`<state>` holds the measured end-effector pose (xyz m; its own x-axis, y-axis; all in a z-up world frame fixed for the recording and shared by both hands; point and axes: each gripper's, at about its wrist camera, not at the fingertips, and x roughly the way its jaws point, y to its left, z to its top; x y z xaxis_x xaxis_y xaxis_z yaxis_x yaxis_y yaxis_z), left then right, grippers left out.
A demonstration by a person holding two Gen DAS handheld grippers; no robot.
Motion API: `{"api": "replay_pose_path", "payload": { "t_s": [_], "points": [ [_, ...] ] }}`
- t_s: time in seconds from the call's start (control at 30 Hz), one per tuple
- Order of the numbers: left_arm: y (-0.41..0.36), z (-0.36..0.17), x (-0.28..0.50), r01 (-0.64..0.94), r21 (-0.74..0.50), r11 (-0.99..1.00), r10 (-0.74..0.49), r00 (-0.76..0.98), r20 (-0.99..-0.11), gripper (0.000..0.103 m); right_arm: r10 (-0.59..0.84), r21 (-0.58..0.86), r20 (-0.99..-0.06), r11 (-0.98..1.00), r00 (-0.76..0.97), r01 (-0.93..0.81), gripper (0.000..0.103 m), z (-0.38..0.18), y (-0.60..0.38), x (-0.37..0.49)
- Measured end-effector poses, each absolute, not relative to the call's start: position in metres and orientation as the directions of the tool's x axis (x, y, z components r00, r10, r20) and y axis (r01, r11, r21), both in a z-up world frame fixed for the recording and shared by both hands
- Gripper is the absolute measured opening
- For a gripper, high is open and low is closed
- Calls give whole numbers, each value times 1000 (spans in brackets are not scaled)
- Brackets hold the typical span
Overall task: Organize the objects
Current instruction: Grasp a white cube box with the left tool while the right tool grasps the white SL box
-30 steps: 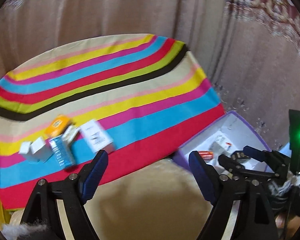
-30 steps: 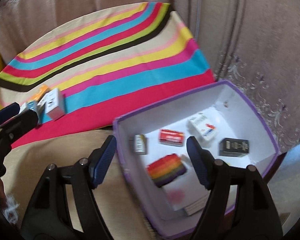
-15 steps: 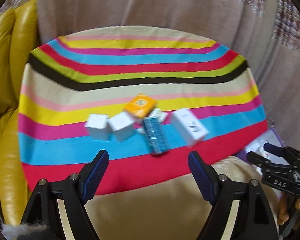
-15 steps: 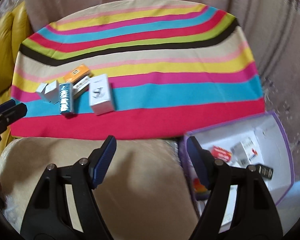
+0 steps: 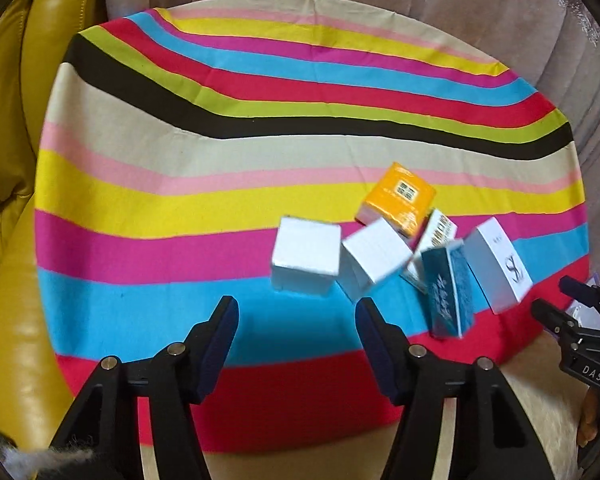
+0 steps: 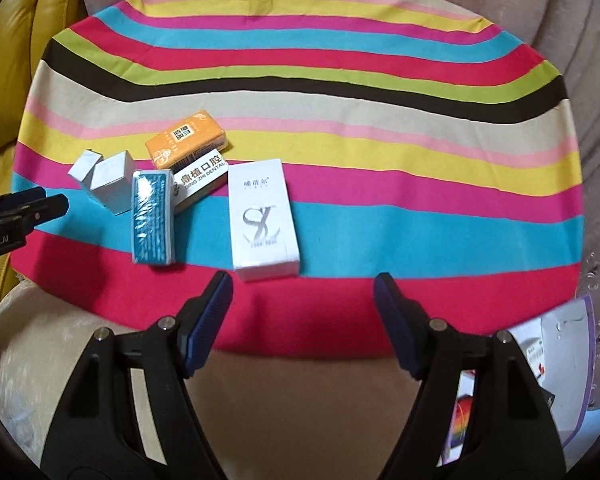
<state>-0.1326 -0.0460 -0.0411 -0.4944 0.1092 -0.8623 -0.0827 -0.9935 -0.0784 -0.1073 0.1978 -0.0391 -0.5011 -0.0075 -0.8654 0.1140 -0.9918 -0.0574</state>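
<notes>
Right wrist view, nearest first: the right gripper [image 6: 302,290] is spread wide and holds nothing, poised above the red stripe of the striped cloth [image 6: 420,216]. Just beyond its fingertips lies the tall white box [image 6: 263,218], flat on its back with one short end toward the jaws — an orientation that appears to suit a grasp across the narrow width. To the left, the teal box [image 6: 153,218] lies alongside, apart from the white box. Behind it the dental box [image 6: 198,182] lies partly under the orange pack [image 6: 188,142], which leans on it. Two small white cubes [image 6: 106,182] sit at the left end of the cluster. At the lower right edge, the purple-rimmed storage box [image 6: 580,372] already holds several items; it is judged the destination for the remaining ones.

Left wrist view: the left gripper [image 5: 294,312] is also spread apart and empty, aimed at the nearer white cube [image 5: 305,260]. The second cube [image 5: 374,266] stands touching or nearly touching it — separation cannot be confirmed, since this view is blurred. The likely next step is one pick per gripper. The cubes' closeness may obstruct finger entry.
</notes>
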Motion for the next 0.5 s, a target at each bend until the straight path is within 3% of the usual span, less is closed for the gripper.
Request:
{"api": "replay_pose_path", "payload": {
  "t_s": [0.5],
  "points": [
    [-44,-73,-173,-105,-87,-991,125,-447,-886,55,-15,-76,-878,-983,-479,169,76,-62,185,-153]
  ]
}}
